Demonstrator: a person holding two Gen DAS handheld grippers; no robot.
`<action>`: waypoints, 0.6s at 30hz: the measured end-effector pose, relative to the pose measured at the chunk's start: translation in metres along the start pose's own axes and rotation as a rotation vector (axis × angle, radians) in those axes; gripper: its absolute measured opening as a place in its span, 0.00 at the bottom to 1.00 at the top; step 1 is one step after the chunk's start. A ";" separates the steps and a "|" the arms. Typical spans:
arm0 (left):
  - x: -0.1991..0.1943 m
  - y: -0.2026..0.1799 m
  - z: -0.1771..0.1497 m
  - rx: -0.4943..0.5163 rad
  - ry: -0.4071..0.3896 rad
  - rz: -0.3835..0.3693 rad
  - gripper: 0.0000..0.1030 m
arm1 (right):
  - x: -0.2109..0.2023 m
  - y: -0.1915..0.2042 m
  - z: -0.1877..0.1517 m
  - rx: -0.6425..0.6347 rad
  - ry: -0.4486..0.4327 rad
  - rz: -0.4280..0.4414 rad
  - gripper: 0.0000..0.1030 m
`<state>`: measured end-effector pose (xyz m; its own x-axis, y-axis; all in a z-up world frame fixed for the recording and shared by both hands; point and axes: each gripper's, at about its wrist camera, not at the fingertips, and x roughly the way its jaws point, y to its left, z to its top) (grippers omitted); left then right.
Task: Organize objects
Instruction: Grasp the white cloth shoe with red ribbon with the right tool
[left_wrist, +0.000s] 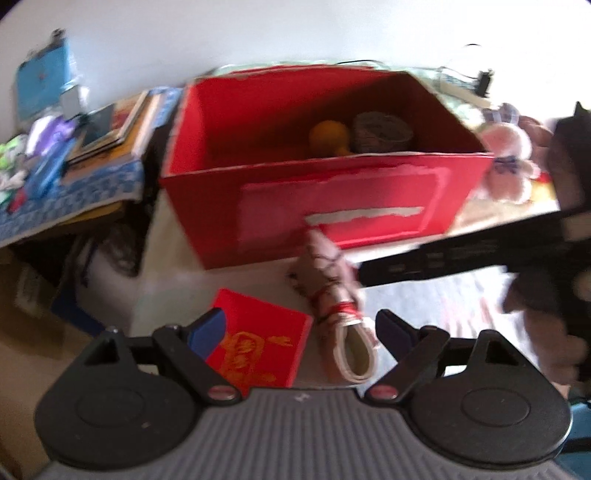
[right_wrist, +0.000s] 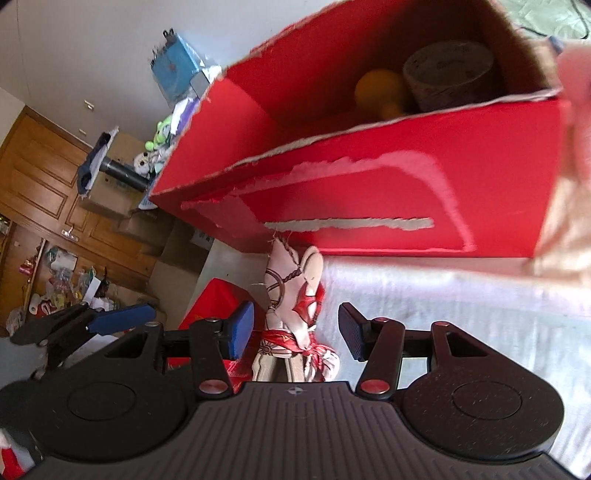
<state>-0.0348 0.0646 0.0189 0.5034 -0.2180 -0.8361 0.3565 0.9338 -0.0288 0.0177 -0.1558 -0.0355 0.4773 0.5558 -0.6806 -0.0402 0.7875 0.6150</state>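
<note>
Both hand-held grippers, left (left_wrist: 299, 328) and right (right_wrist: 295, 332), were released, empty. Rolled white-and-red cloth doll (right_wrist: 295, 306) lay on worktop (right_wrist: 443, 302) before red cardboard box (right_wrist: 369, 192), between right fingers.

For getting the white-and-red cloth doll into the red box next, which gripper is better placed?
Probably the right. The right gripper is open with the cloth doll lying between its fingers, the red box just beyond. The left gripper is also open, but it straddles both the doll and the red envelope.

A red-and-white cloth doll (right_wrist: 295, 314) lies on the white surface before the open red box (right_wrist: 369, 192).
</note>
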 end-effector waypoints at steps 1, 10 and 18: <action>0.000 -0.004 0.000 0.017 -0.009 -0.018 0.85 | 0.003 0.001 0.001 -0.002 0.007 0.000 0.53; 0.021 -0.016 0.003 0.067 0.035 -0.079 0.77 | 0.029 0.001 0.008 -0.007 0.084 -0.036 0.53; 0.034 -0.019 0.009 0.092 0.067 -0.095 0.69 | 0.032 -0.019 0.009 0.100 0.151 0.026 0.31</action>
<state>-0.0175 0.0370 -0.0044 0.4113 -0.2819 -0.8668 0.4724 0.8792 -0.0618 0.0417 -0.1554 -0.0649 0.3393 0.6156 -0.7113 0.0403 0.7459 0.6648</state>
